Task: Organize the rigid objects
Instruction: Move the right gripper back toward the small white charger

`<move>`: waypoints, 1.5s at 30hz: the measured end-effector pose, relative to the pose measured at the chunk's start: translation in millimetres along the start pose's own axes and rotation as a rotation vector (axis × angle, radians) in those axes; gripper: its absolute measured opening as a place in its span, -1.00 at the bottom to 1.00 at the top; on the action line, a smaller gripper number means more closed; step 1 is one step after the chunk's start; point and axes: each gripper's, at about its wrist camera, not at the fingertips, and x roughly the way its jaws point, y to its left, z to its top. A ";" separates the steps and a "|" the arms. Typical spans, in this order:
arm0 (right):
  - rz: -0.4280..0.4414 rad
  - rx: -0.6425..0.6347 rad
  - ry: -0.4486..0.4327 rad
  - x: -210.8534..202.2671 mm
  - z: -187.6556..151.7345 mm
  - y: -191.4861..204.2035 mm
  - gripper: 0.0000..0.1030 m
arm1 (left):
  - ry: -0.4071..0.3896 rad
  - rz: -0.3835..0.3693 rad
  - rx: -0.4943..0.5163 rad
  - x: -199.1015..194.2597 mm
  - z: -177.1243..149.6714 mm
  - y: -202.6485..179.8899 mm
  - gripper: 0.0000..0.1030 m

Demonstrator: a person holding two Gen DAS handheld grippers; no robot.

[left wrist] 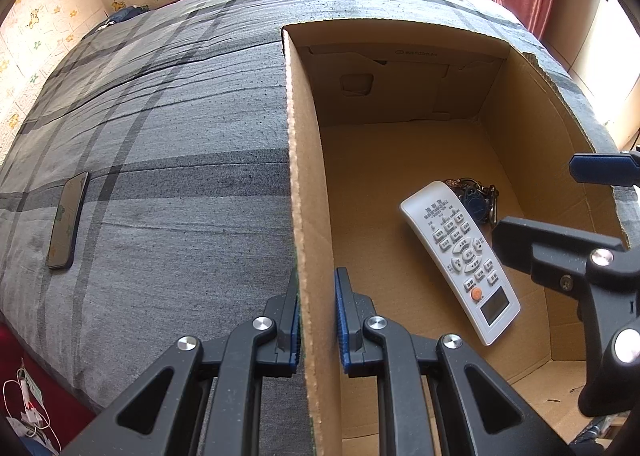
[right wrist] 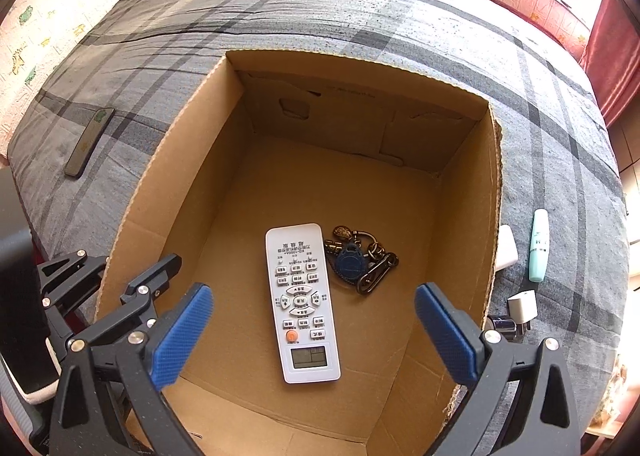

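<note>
A cardboard box [right wrist: 224, 144] is sitting open-topped on a bed [right wrist: 360, 12], with a remote control [right wrist: 301, 302] lying flat on its floor and a bunch of keys [right wrist: 360, 262] lying against the remote's right side. Outside the box's left wall, well apart on the bedding, a phone [right wrist: 89, 141] is lying flat (it is showing in both views). Beyond the right wall, a tube [right wrist: 539, 245] is lying on the bedding, with a small charger plug [right wrist: 522, 306] nearer the camera, just beside the box. The left gripper [left wrist: 318, 320] is straddling the box's left wall; the right gripper [right wrist: 314, 330] is hanging over the remote's near end.
</note>
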 end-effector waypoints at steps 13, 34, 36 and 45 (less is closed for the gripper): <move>-0.027 0.018 -0.053 -32.4 -3.6 -17.1 1.00 | 0.001 0.003 0.002 0.1 -0.4 -0.3 -0.69; -0.111 0.180 -0.098 -73.3 -13.7 -117.0 1.00 | 0.001 0.003 0.001 0.3 -0.5 -0.1 -0.69; -0.121 0.201 -0.097 -73.9 -15.8 -128.3 0.99 | 0.001 0.002 0.001 0.3 -0.5 -0.1 -0.69; -0.160 0.292 -0.074 -60.7 -25.5 -173.0 0.99 | 0.001 0.002 0.001 0.5 -0.7 0.0 -0.69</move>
